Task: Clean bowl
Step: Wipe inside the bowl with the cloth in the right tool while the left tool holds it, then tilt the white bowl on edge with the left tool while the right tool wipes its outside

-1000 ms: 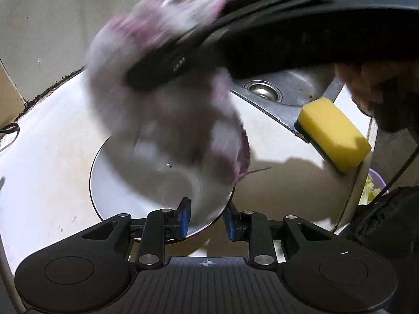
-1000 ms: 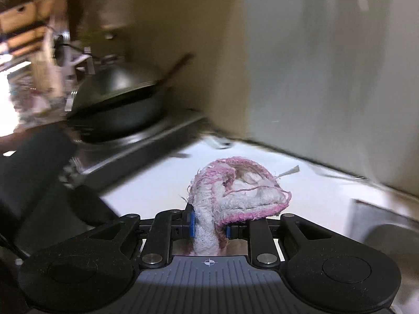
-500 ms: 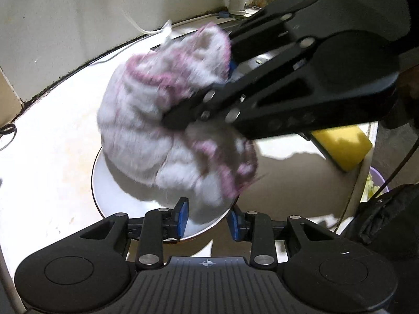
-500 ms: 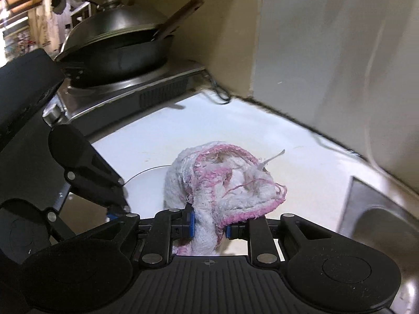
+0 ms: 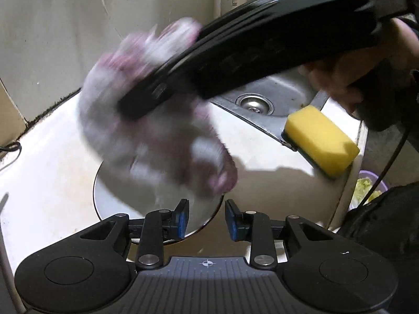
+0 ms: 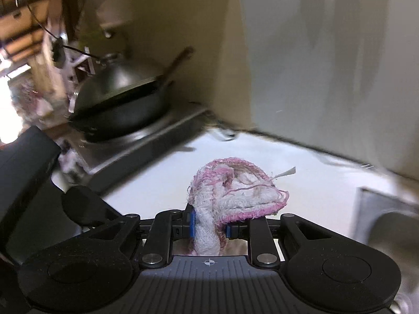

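Right claw (image 6: 209,226) gripping a pink-edged cloth (image 6: 235,191), jaws pinching its bunched stem, and sweeping it over the bowl (image 5: 112,198), which is sitting on the white table (image 5: 39,162) left of the sink (image 5: 282,96). Left claw (image 5: 207,218) waiting at the bowl's near rim, jaws standing partly apart and straddling the rim edge; whether a pad is touching it cannot be told. The cloth is blurring in the left view, so contact with the bowl's inside is uncertain. A sponge (image 5: 322,141) is lying on the sink's edge, well to the right. For a good wipe, judged from here: steadying the rim with the left claw while pressing the cloth low into the bowl and circling it
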Demonstrator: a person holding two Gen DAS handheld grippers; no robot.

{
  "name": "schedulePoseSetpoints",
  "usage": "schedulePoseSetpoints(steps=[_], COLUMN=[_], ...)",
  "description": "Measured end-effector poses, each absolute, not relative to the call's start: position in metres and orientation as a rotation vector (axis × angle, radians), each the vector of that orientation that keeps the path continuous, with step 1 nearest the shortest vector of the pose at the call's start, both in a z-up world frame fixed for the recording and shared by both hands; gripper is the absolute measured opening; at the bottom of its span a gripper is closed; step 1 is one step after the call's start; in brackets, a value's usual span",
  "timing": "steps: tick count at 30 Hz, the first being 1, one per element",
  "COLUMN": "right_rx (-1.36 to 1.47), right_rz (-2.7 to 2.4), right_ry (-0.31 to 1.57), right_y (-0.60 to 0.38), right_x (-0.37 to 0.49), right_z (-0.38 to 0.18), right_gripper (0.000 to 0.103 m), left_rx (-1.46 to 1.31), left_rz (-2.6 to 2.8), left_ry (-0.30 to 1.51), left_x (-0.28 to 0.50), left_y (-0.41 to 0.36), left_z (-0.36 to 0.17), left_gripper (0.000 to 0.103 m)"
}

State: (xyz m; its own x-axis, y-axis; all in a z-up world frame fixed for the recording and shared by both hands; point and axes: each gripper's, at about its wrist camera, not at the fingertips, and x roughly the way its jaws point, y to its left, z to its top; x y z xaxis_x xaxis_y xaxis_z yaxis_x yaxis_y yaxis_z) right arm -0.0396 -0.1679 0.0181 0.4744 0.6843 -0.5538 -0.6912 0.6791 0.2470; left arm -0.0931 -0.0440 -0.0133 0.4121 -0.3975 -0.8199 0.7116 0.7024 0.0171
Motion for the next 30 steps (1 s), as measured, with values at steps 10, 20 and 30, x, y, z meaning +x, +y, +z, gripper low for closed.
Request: schedulePoseSetpoints(steps=[10, 20, 30], right_rx=[-0.175, 0.007, 0.113], right_rz=[0.715, 0.57, 0.57], right_ry=[0.704, 0.678, 0.545], right_y=[-0.162, -0.223, -0.247], right_x=[-0.035, -0.053, -0.056], right_z=[-0.004, -0.001, 0.038], right_gripper=[0.02, 0.02, 0.02], left_rx=[0.375, 0.404, 0.473], left_rz=[-0.665, -0.703, -0.711], left_ry=[0.951, 0.943, 0.9], left_x=[-0.08, -0.08, -0.078], left_y=[-0.047, -0.053, -0.09], left_z=[-0.021, -0.017, -0.023], left_gripper=[0.035, 0.032, 0.041])
